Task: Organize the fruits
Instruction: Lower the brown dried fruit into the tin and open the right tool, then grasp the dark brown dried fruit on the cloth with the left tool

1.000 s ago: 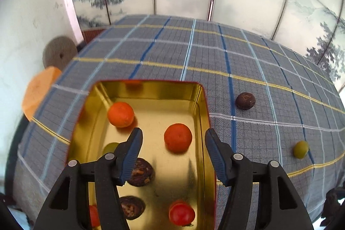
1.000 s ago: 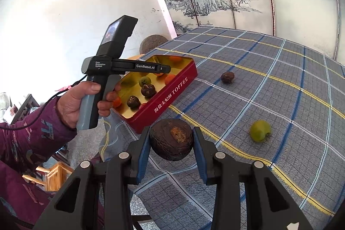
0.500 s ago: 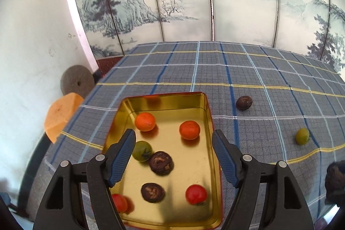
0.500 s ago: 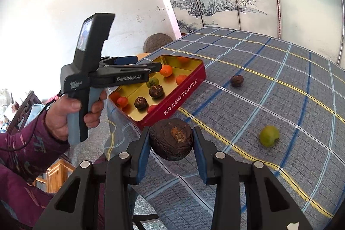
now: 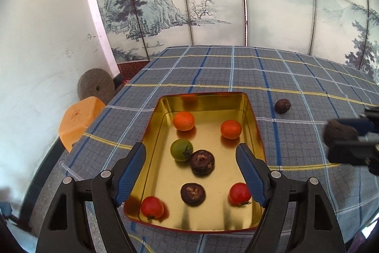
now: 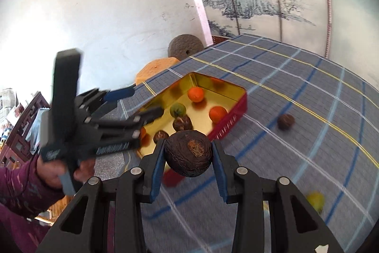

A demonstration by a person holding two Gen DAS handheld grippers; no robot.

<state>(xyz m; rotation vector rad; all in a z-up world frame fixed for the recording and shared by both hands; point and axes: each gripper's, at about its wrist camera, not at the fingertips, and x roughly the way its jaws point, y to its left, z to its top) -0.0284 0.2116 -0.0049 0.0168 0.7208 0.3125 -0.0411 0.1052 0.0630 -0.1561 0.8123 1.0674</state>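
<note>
Right gripper [image 6: 188, 164]: lower centre of the right wrist view, jaws pinching a dark brown wrinkled fruit [image 6: 188, 153] between the blue pads, held in the air in front of the tin's near corner. The same fruit appears at the right edge of the left wrist view, blurred.

Left gripper [image 5: 189, 172]: lower centre of the left wrist view, jaws spread wide with nothing between them, poised over the near half of the gold-lined tin [image 5: 251, 110]. In the right wrist view it sits at left, gripped by a hand [image 6: 53, 176] in a purple sleeve and angled toward the tin; motion blur makes its exact tilt uncertain.

The tin rests on the plaid-covered counter [image 5: 213, 68]. It holds two orange fruits [image 5: 183, 121], a green fruit [image 5: 181, 149], two dark fruits [image 5: 202, 162] and two red fruits [image 5: 239, 194].

On the counter right of the tin: one dark fruit [image 5: 282, 106]. A yellow-green fruit [image 6: 315, 200] lies at lower right of the right wrist view.
</note>
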